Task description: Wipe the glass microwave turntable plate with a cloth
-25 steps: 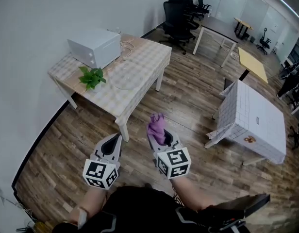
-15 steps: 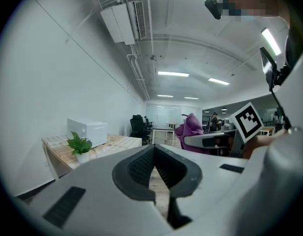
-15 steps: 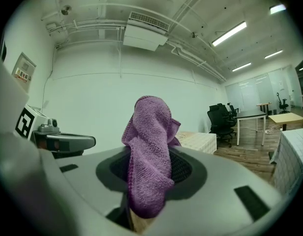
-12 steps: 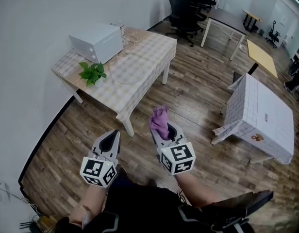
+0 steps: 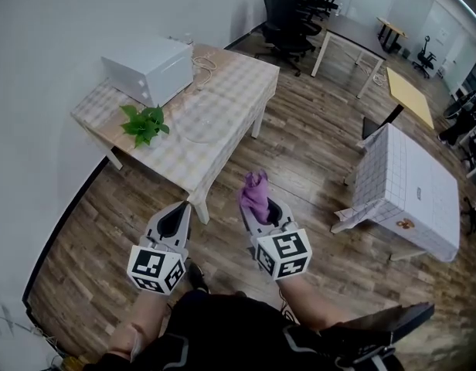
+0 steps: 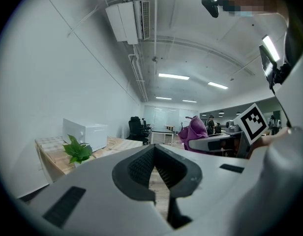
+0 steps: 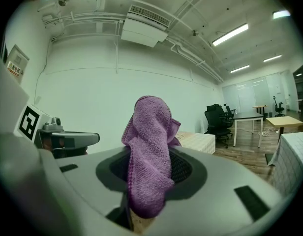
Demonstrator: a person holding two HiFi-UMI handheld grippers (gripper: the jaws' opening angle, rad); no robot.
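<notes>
The clear glass turntable plate (image 5: 203,122) lies on the checkered table (image 5: 239,85), in front of the white microwave (image 5: 147,69). My right gripper (image 5: 257,201) is shut on a purple cloth (image 5: 254,193), which bunches up out of its jaws (image 7: 150,156). My left gripper (image 5: 176,217) is shut with nothing in it (image 6: 154,167). Both grippers hang over the wooden floor, well short of the table's near corner.
A green potted plant (image 5: 145,122) stands at the table's left side. A cable (image 5: 203,69) lies beside the microwave. A second covered table (image 5: 408,188) stands to the right. Office chairs (image 5: 288,6) and desks (image 5: 354,37) fill the far end.
The view has shifted slightly as the person moves; the table now sits a little closer to the grippers. Both grippers keep their pose and the cloth stays held.
</notes>
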